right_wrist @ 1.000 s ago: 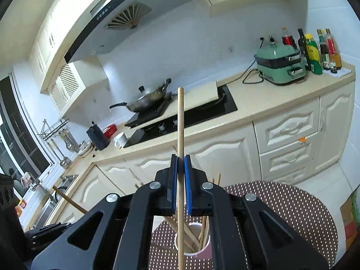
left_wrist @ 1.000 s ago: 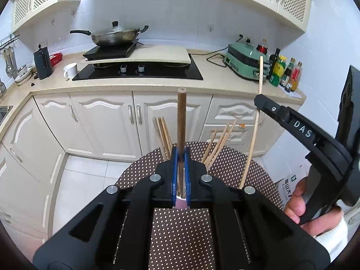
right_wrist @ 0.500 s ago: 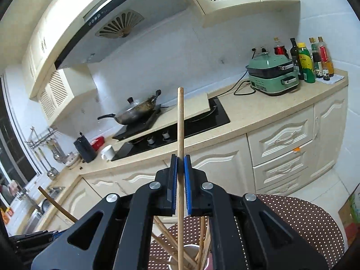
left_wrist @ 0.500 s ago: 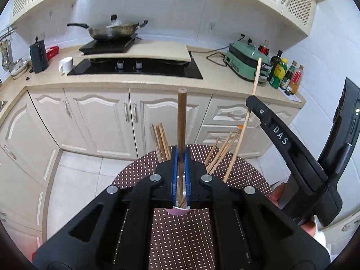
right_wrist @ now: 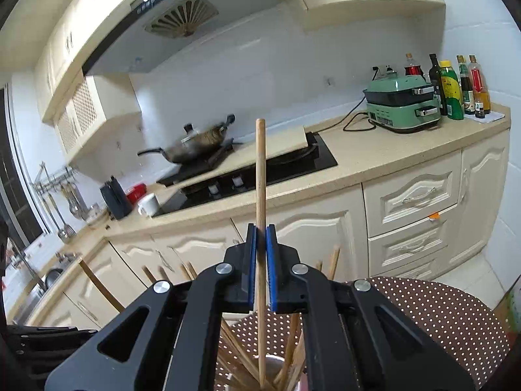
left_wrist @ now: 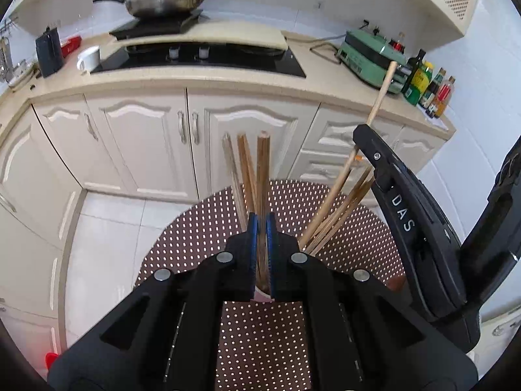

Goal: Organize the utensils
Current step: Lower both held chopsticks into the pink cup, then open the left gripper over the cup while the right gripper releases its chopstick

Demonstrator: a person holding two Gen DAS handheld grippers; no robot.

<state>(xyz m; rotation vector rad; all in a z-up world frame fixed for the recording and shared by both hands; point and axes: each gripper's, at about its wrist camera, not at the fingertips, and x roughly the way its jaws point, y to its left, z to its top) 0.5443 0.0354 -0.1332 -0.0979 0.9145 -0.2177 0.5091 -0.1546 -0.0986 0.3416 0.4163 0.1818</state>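
My left gripper (left_wrist: 261, 224) is shut on a dark brown chopstick (left_wrist: 262, 176) that stands upright, its lower end in a pale cup (left_wrist: 262, 294) mostly hidden by my jaws. Several other chopsticks (left_wrist: 338, 208) lean in the cup. My right gripper (right_wrist: 261, 234) is shut on a light wooden chopstick (right_wrist: 260, 176), its lower end down in the cup (right_wrist: 270, 363) among several chopsticks. The right gripper also shows in the left wrist view (left_wrist: 410, 228), just right of the cup.
The cup stands on a round table with a brown dotted cloth (left_wrist: 267, 342). Beyond are cream cabinets (left_wrist: 143, 137), a counter with a hob (left_wrist: 202, 58), a wok (left_wrist: 162, 0), a green cooker (left_wrist: 371, 58) and bottles (left_wrist: 429, 84).
Both grippers have come down toward the cup. The dark chopstick now stands lower among the others, and the light chopstick's tip has gone into the cup.
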